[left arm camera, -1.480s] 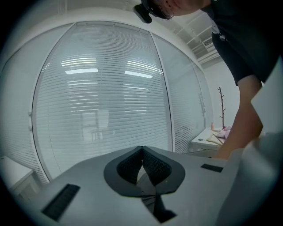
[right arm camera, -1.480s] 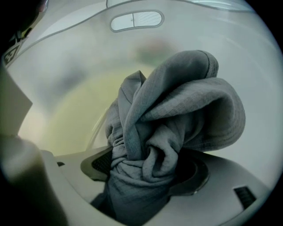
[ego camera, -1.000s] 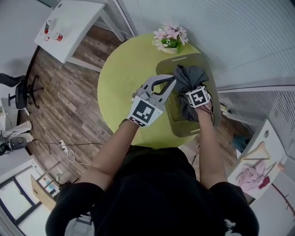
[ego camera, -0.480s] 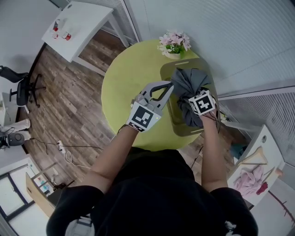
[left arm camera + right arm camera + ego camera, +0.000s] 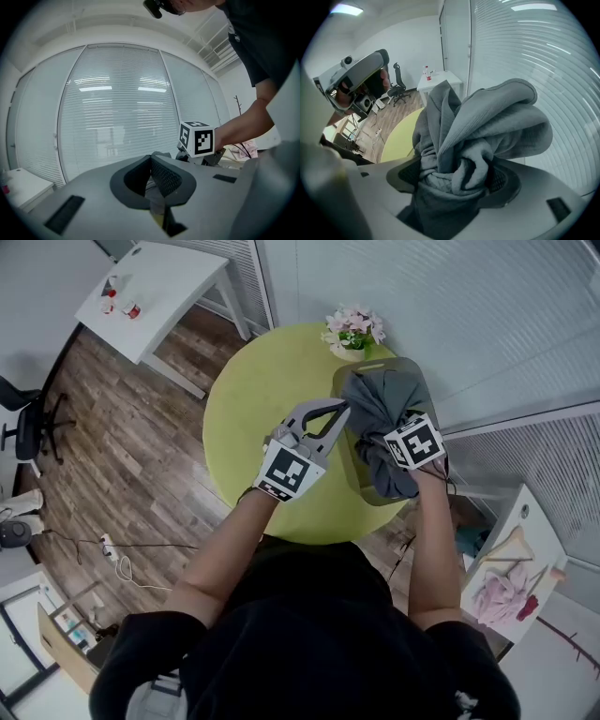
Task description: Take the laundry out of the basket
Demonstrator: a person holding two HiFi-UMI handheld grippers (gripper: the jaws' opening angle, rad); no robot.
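Note:
A grey sweatshirt-like garment [image 5: 373, 409] hangs bunched over the olive basket [image 5: 377, 363], which stands on the right side of the round green table [image 5: 262, 399]. My right gripper [image 5: 392, 430] is shut on a thick fold of that garment [image 5: 487, 126], and the cloth fills the space between its pads [image 5: 506, 180]. Just left of the basket, my left gripper [image 5: 339, 409] hovers above the table, shut with nothing in it. In the left gripper view its pads [image 5: 161, 176] meet, and the right gripper's marker cube [image 5: 197, 137] shows behind them.
A pot of pink flowers [image 5: 352, 329] sits at the table's far edge, next to the basket. A white side table [image 5: 155, 292] with small cans and an office chair [image 5: 28, 423] stand on the wood floor to the left. Pink clothing [image 5: 506, 592] lies at the right. Blinds cover the windows.
The right gripper has lifted the grey garment a little higher over the basket. The left gripper has stayed beside the basket, still shut.

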